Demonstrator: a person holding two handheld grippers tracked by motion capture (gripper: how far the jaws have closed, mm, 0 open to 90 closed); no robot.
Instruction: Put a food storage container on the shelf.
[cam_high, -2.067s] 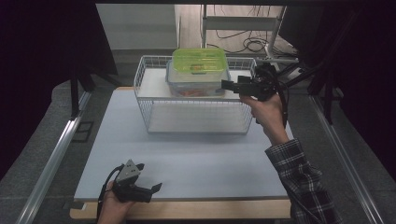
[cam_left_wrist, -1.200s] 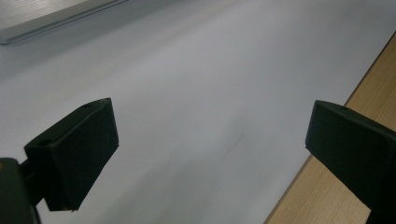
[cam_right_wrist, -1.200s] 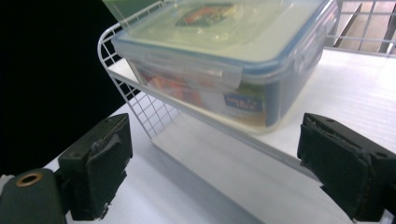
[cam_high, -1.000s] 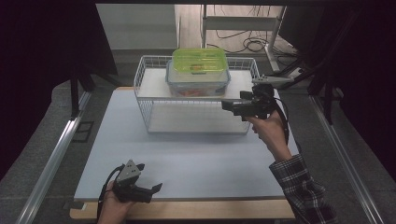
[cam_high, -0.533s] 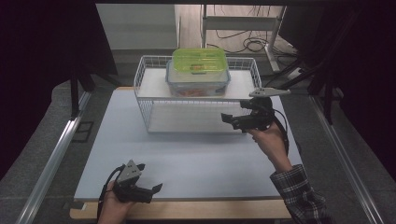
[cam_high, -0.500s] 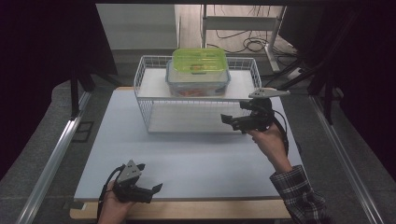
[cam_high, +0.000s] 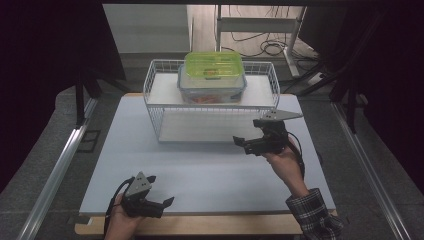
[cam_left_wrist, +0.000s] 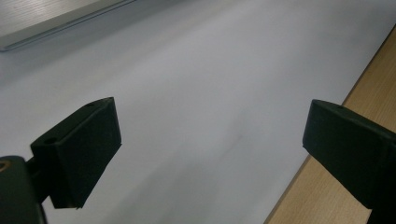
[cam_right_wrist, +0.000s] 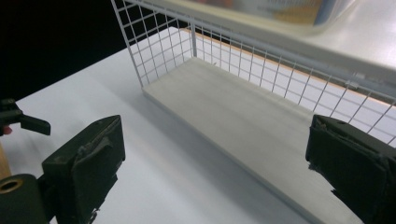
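High view first: the left tongs (cam_high: 161, 203) sit low at the near edge of the counter (cam_high: 210, 170), left of its middle, held in a hand (cam_high: 120, 224) that comes in from the bottom; their jaws stand apart with nothing between them, and the grey three-cornered plate (cam_high: 139, 184) rides on top. From the left gripper view the same tongs (cam_left_wrist: 210, 154) show two black jaws spread wide over the pale sheet (cam_left_wrist: 187, 84) that covers the counter, with a strip of bare wood (cam_left_wrist: 336, 186) at the edge beside one jaw. The right tongs (cam_high: 242, 143) hang above the counter toward its right side, just in front of the wire rack (cam_high: 162, 122), gripped by a hand (cam_high: 285, 162) on a plaid sleeve (cam_high: 314, 220); their jaws are also parted and empty. Along the right gripper view those tongs (cam_right_wrist: 215, 172) frame the rack's lower shelf (cam_right_wrist: 233, 121), a pale board behind white wire mesh (cam_right_wrist: 154, 42), and the left tongs (cam_right_wrist: 23, 120) show small at the far left. On the rack's upper shelf (cam_high: 260, 90), toward the far edge of the counter, rests a clear container (cam_high: 212, 87) with a lime-green lid (cam_high: 212, 64), something reddish inside, though what it is I cannot tell
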